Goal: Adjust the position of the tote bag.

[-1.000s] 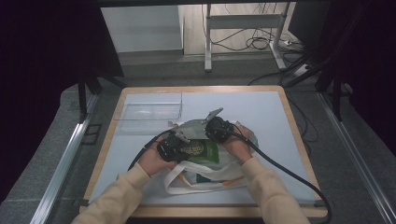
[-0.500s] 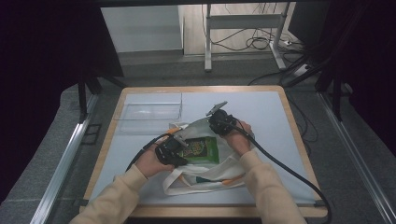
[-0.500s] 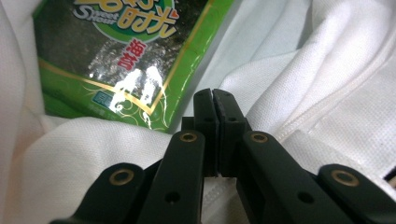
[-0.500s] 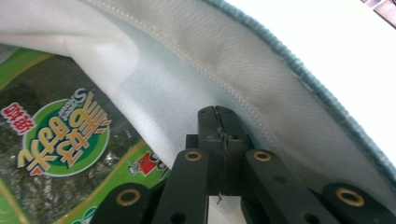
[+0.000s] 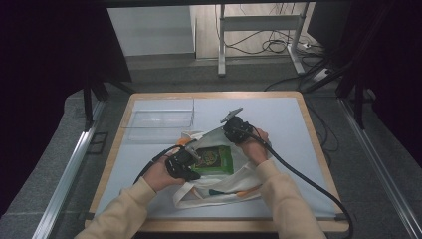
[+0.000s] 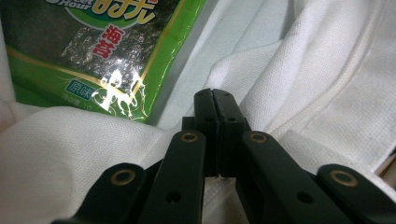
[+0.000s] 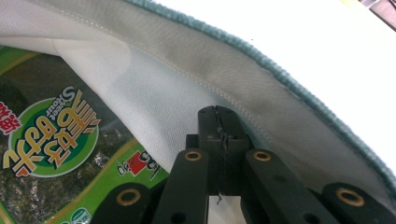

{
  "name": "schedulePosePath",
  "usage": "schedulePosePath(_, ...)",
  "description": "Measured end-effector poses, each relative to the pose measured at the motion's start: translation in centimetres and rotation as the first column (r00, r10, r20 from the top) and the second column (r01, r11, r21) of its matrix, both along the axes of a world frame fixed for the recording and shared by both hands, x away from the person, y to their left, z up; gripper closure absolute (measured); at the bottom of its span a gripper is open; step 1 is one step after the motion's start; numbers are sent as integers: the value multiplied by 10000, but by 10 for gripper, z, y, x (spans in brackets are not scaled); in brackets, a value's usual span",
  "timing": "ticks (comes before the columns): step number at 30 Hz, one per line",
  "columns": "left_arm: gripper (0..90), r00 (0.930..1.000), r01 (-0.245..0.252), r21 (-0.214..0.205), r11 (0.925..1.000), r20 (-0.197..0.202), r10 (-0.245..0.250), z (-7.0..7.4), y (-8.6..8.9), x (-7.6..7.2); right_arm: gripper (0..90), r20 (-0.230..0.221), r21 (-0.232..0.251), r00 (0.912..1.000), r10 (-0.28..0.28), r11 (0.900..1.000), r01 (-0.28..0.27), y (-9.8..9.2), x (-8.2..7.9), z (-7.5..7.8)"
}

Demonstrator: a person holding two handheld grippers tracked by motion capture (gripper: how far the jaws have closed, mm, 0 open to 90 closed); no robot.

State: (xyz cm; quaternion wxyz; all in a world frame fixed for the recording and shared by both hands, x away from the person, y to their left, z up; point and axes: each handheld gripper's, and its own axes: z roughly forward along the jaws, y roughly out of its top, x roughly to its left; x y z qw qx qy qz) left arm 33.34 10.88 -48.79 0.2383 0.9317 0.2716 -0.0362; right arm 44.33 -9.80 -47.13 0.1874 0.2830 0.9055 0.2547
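Now both grippers, left gripper (image 5: 186,158) and right gripper (image 5: 234,130), clamp the white bag (image 5: 219,186).

We find the counter (image 5: 278,107) evenly lit, its surroundings dark. Glare flares on the seaweed packet (image 6: 93,56); the nearest tongs parts blur in both close views.

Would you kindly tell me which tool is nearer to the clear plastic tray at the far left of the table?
Right. The right tool sits at the bag's far rim, level with the clear tray; the left tool is nearer the person, at the bag's left edge.
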Motion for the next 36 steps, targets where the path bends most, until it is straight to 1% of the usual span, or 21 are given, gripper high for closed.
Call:
schedulePosePath(6,900,9999,30,-19,10000,-116,-30,-3,1,-2,895,-124,92,9999,29,10000,-28,-2,1,1)
schedulePosePath(7,900,9998,53,-38,10000,-183,-53,-4,1,-3,895,-130,62,9999,23,10000,-22,-2,2,1)
schedulePosePath(12,900,9998,52,-49,10000,-166,-53,-4,1,-3,896,-224,145,9997,-8,9999,11,-3,2,1)
schedulePosePath(14,900,10000,51,-110,9999,-44,-52,-4,2,-4,895,-227,156,9997,-16,9999,20,-3,2,2)
schedulePosePath(16,887,9999,21,-258,9997,159,-17,-1,3,-4,895,-174,112,9998,20,9999,-18,-2,0,3)
schedulePosePath(17,882,9996,-102,-429,9990,245,113,0,3,-5,895,-120,74,9999,48,10000,-47,-2,-2,4)
schedulePosePath(20,885,9985,-208,-874,9960,490,251,7,7,-7,895,-34,159,9997,236,9996,-235,-2,-11,10)
schedulePosePath(21,893,9970,-326,-1108,9933,661,401,10,8,-8,894,9,333,9990,444,9985,-444,-2,-19,17)
schedulePosePath(23,900,9936,-360,-1409,9894,1015,506,18,12,-10,894,67,539,9978,663,9963,-665,-1,-30,22)
schedulePosePath(24,900,9915,-411,-1591,9864,1155,599,22,15,-11,894,67,539,9978,663,9963,-665,-1,-30,22)
schedulePosePath(25,900,9889,-449,-1784,9829,1318,691,26,19,-11,894,40,678,9960,888,9937,-888,-1,-40,27)
schedulePosePath(26,900,9873,-505,-1920,9801,1383,779,30,22,-12,894,40,678,9960,888,9937,-888,-1,-40,27)
schedulePosePath(27,900,9836,-606,-2169,9743,1530,952,38,29,-15,892,-18,742,9944,1060,9916,-1056,-2,-49,29)
schedulePosePath(28,900,9836,-606,-2169,9743,1530,952,38,29,-15,891,-45,798,9937,1117,9906,-1110,-3,-54,30)
schedulePosePath(29,900,9814,-668,-2315,9705,1604,1058,41,34,-16,891,-45,798,9937,1117,9906,-1110,-3,-54,30)
schedulePosePath(30,900,9799,-706,-2416,9678,1648,1126,44,38,-17,889,-67,925,9926,1214,9884,-1203,-6,-63,32)
schedulePosePath(31,900,9778,-764,-2522,9647,1703,1220,47,42,-18,889,-67,925,9926,1214,9884,-1203,-6,-63,32)
schedulePosePath(32,900,9759,-832,-2640,9609,1736,1322,49,47,-19,887,-121,1009,9922,1244,9873,-1226,-8,-67,33)
schedulePosePath(33,900,9747,-900,-2746,9573,1731,1413,51,51,-20,885,-172,1219,9906,1358,9836,-1327,-12,-75,35)
schedulePosePath(35,900,9703,-1006,-2853,9531,1839,1574,56,59,-21,880,-191,1375,9889,1474,9801,-1434,-15,-83,36)
schedulePosePath(36,900,9680,-1067,-2913,9507,1879,1662,58,63,-22,880,-191,1375,9889,1474,9801,-1434,-15,-83,36)
